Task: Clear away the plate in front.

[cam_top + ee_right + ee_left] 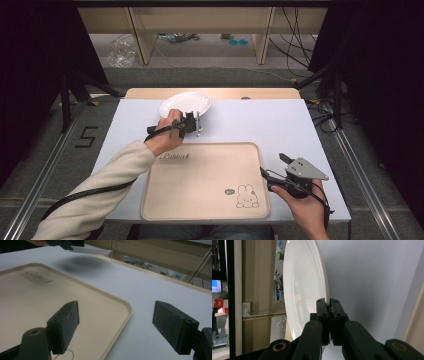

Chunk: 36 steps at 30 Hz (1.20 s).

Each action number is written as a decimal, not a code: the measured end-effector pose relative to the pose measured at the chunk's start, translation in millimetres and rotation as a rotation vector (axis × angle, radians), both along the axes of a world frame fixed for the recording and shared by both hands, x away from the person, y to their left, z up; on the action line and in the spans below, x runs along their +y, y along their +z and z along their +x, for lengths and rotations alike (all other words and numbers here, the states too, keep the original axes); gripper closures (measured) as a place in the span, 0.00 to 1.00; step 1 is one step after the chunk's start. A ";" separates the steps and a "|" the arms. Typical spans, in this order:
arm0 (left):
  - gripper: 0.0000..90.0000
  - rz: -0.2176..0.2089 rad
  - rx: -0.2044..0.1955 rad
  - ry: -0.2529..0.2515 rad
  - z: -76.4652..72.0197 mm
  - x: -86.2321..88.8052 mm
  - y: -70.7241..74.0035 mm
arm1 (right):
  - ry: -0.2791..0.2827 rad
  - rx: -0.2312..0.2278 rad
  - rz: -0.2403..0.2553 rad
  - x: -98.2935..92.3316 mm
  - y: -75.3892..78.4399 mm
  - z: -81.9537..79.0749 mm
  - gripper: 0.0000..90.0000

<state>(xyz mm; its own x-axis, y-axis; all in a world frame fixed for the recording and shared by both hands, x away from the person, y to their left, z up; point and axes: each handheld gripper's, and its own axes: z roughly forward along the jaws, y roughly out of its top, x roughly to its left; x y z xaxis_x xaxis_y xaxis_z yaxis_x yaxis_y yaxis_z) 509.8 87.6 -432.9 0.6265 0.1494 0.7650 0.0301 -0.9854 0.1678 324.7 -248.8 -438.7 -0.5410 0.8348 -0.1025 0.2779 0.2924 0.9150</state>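
Note:
A white plate [185, 104] hangs just above the far left part of the table, casting a dark shadow on it in the right gripper view. My left gripper [189, 124] is shut on the plate's near rim. In the left gripper view the plate [304, 285] stands edge-on and the gripper's [329, 302] two black jaws pinch its rim. A beige tray [200, 200] with a rabbit drawing lies at the table's front. My right gripper [274, 165] rests open beside the tray's right edge. In its own view the right gripper [117, 315] is wide apart over the tray's [50, 295] corner, holding nothing.
The light table [260, 125] has bare surface to the right of the plate and the tray. Behind it are wooden furniture legs [142, 40], cables and clutter on the floor. Metal rails [360, 165] run along both sides.

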 end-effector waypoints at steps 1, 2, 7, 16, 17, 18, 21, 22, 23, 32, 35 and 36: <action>0.97 -0.004 -0.011 -0.007 -1.1 0.4 -0.4 | 0.000 0.000 0.000 0.0 0.1 0.0 0.25; 0.97 0.006 -0.013 -0.006 -2.5 0.6 0.7 | 0.000 0.000 0.000 0.0 0.1 -0.1 0.25; 0.97 -0.004 -0.024 -0.014 -8.5 2.4 2.4 | -0.008 -0.028 -0.007 -0.5 0.0 0.9 0.25; 0.97 -0.005 -0.036 -0.032 -21.6 4.9 6.8 | -0.007 -0.020 -0.012 -0.9 0.3 0.8 0.25; 0.97 -0.005 -0.037 -0.034 -23.3 5.2 7.3 | -0.007 -0.020 -0.012 -0.9 0.3 0.8 0.25; 0.97 -0.002 -0.038 -0.037 -25.1 5.4 8.0 | -0.007 -0.021 -0.012 -0.9 0.3 0.9 0.25; 0.97 0.000 -0.047 -0.044 -30.0 6.0 9.5 | -0.011 -0.021 -0.002 -0.5 0.3 0.6 0.25; 0.97 -0.001 -0.046 -0.045 -31.5 6.3 10.0 | -0.011 -0.021 -0.002 -0.5 0.3 0.6 0.25; 0.98 -0.002 -0.049 -0.046 -33.0 6.4 10.4 | -0.010 -0.028 -0.007 -0.7 0.1 1.0 0.25; 0.98 0.009 -0.073 -0.075 -45.5 8.5 15.1 | -0.013 -0.029 -0.003 -0.9 0.2 0.9 0.25; 0.97 0.005 -0.070 -0.075 -49.8 9.6 15.4 | -0.014 -0.014 0.004 -0.5 0.4 0.1 0.25; 0.98 0.009 -0.071 -0.079 -51.2 10.0 15.8 | -0.014 -0.017 0.004 -0.7 0.5 0.3 0.25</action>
<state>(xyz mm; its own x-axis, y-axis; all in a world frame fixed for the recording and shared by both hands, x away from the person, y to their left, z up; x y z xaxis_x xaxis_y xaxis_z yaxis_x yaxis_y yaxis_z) 458.6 97.6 -417.1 0.5801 0.0947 0.8090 -0.0591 -0.9857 0.1578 325.0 -249.4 -438.2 -0.5277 0.8425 -0.1083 0.2664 0.2852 0.9207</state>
